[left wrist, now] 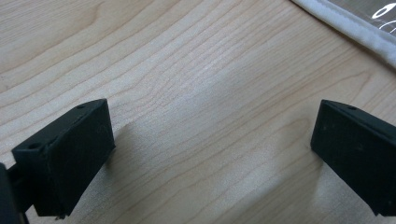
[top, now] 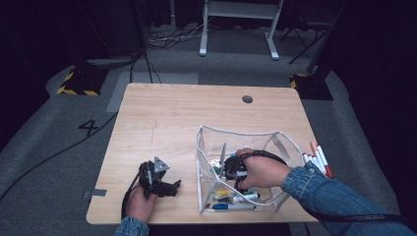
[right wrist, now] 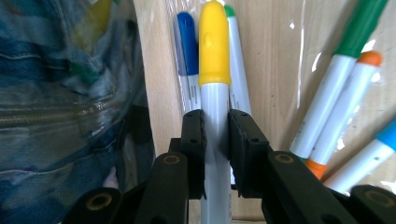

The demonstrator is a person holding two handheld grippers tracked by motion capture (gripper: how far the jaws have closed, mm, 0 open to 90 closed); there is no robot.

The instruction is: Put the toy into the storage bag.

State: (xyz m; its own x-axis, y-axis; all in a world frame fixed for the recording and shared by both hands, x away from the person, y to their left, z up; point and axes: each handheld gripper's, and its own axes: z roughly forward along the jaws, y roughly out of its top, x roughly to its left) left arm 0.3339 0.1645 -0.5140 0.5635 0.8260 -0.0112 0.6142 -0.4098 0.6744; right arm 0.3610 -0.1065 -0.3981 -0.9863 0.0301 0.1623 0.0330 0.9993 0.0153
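The right gripper (right wrist: 215, 140) clamps a grey marker with a yellow cap (right wrist: 215, 51) at centre frame, inside the clear plastic pouch with white piping (top: 206, 147) at lower right of the high view (other markers lie beneath). Placing looks underway; next, the jaws should part. The left gripper (left wrist: 212, 154) rests wide, empty, on the light wooden table (top: 162, 113).
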